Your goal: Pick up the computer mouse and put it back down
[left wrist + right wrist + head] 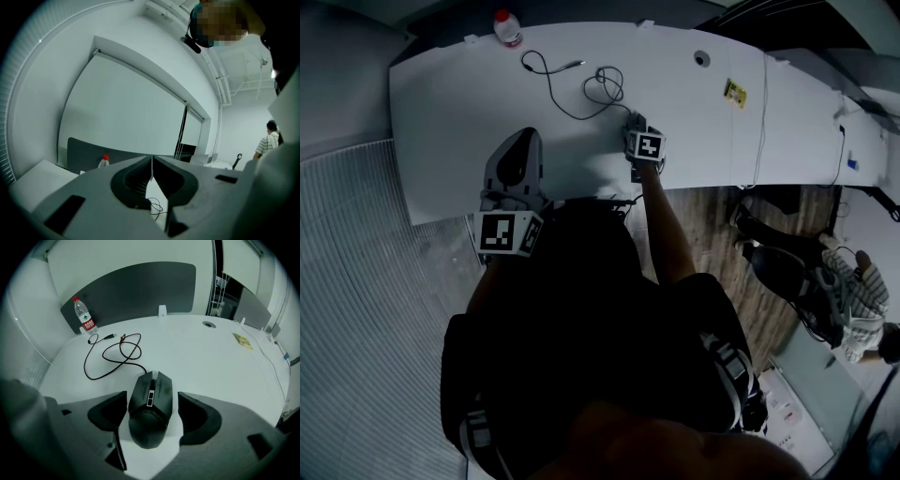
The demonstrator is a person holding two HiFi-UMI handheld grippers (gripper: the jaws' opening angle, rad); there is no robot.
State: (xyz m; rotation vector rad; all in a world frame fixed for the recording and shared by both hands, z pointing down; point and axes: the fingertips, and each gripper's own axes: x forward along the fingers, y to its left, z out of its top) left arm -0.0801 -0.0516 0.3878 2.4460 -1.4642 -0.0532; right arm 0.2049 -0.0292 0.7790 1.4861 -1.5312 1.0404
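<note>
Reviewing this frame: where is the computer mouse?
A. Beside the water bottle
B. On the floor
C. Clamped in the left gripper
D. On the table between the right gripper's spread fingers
D: the right gripper view shows the mouse lying on the white table between the spread fingers of the right gripper, with bare table visible beside it.

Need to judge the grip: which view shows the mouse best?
Right gripper view: the mouse lies whole between the open jaws. In the head view the right gripper hides it. The left gripper view shows only its cable.
</note>
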